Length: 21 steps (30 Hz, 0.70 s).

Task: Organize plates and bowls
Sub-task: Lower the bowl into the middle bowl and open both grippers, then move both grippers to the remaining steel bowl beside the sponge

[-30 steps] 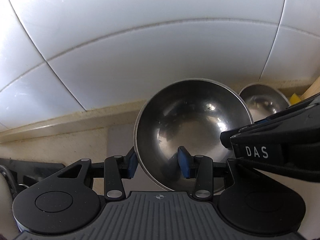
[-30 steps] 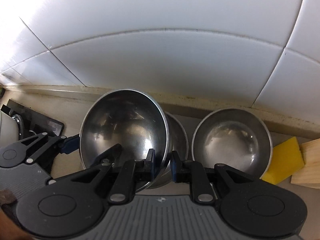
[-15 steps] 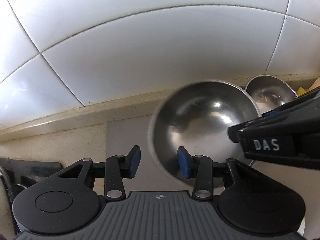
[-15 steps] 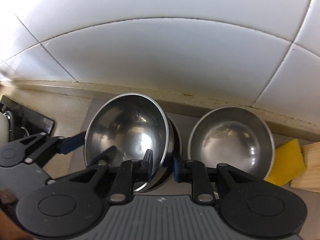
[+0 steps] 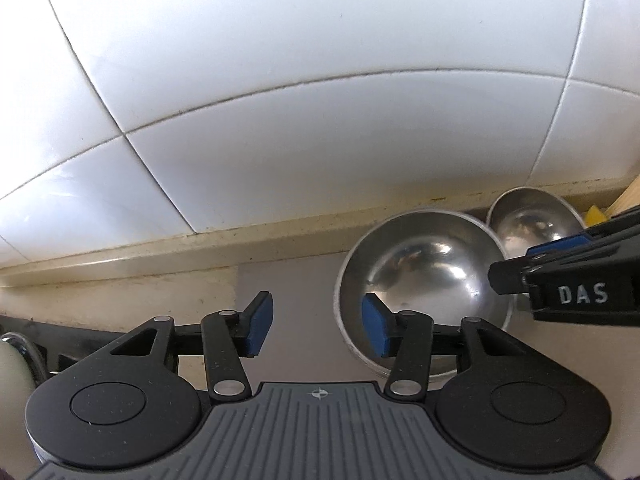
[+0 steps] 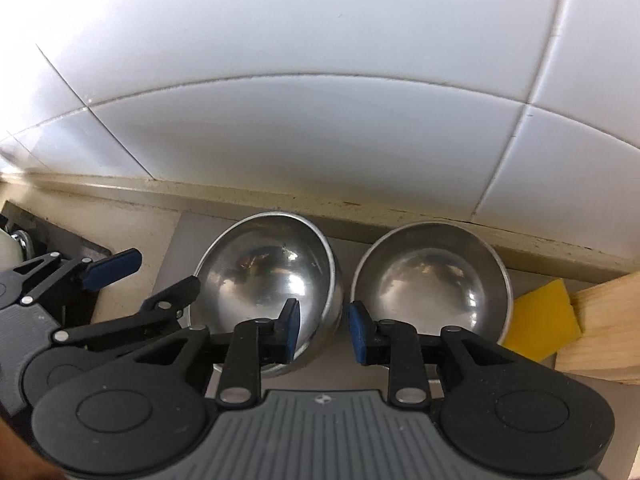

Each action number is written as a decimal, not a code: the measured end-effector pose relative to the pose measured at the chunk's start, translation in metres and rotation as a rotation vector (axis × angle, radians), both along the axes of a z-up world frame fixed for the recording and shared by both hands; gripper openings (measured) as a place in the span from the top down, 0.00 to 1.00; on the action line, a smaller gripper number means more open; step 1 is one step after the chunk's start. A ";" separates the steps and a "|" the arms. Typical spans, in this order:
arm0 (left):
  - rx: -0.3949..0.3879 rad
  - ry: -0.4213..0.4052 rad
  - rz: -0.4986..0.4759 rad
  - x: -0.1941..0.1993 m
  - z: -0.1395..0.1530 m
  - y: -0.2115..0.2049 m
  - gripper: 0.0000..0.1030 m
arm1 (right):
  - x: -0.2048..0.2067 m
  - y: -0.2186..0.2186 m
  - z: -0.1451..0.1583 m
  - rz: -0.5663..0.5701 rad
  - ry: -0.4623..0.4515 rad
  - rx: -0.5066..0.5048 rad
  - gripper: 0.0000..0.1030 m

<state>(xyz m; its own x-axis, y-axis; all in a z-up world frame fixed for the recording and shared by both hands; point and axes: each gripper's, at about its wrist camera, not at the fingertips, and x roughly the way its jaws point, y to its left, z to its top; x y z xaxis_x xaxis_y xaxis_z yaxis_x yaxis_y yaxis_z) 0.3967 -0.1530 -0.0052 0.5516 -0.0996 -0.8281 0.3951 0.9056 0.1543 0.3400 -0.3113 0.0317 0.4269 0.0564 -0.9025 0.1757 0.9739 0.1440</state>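
Moved: left bowl point(image 6: 272, 276), tilted and pinched by both grippers a second ago, now sits nested in the bowl beneath it on the grey mat point(image 5: 296, 288), near the worktop's back edge.
Right gripper point(image 6: 323, 330): let go; pads apart, straddling the near rim without touching it.
Left gripper point(image 5: 316, 326): spread wide, nothing between the pads, left of the stack.
Right bowl point(image 6: 432, 284): just beside the stack, sponge point(image 6: 540, 320) on its far side.
Meaning: stacking step looks done; right bowl likely next.
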 end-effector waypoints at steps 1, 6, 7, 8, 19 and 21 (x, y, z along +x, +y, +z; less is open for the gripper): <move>-0.008 0.001 -0.003 -0.002 0.002 -0.001 0.51 | -0.003 -0.003 0.003 -0.006 -0.007 0.005 0.91; -0.069 0.011 -0.032 -0.014 0.014 -0.015 0.46 | -0.025 -0.027 0.008 -0.052 -0.029 0.020 0.91; -0.083 0.015 -0.039 -0.018 0.016 -0.019 0.46 | -0.030 -0.034 0.007 -0.066 -0.029 0.020 0.91; -0.095 0.021 -0.048 -0.022 0.018 -0.023 0.46 | -0.034 -0.041 0.006 -0.081 -0.030 0.020 0.91; -0.181 0.154 -0.060 -0.063 0.001 -0.079 0.46 | -0.052 -0.111 -0.002 -0.176 -0.045 0.059 0.91; -0.178 0.160 -0.047 -0.066 -0.004 -0.088 0.46 | -0.051 -0.118 -0.006 -0.174 -0.040 0.071 0.91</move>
